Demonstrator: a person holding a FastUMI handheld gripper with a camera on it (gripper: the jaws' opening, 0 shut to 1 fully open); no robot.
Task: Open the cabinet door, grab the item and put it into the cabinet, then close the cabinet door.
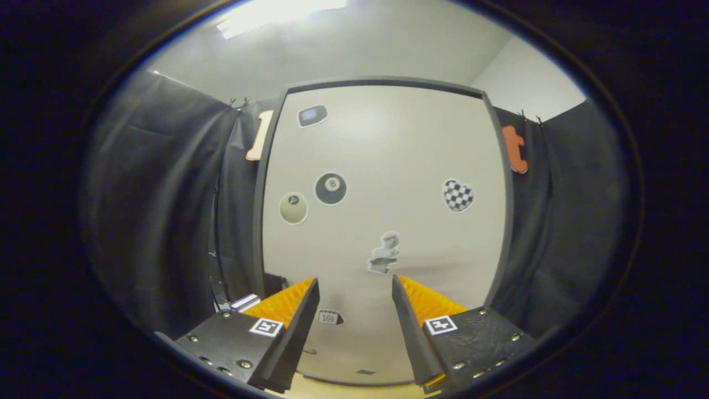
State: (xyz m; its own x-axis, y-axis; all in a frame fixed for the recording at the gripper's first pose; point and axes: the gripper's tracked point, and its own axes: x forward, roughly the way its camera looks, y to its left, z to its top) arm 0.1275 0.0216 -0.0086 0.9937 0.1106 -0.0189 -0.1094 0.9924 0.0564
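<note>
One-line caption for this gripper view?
Open gripper, holding nothing, faces the closed, sticker-dotted cabinet door.

**Count of what stands before us**

We count one cabinet door [388,166], shut, with six stickers [330,188] on it. We count one gripper [355,288] with two fingers [302,316], spread apart with nothing between them, and one square marker [266,326] on each finger mount, two in all.

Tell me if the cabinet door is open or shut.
Shut: the cabinet door sits flat inside its dark frame, stickers facing the camera. The gripper is open just before it, holding nothing.
</note>
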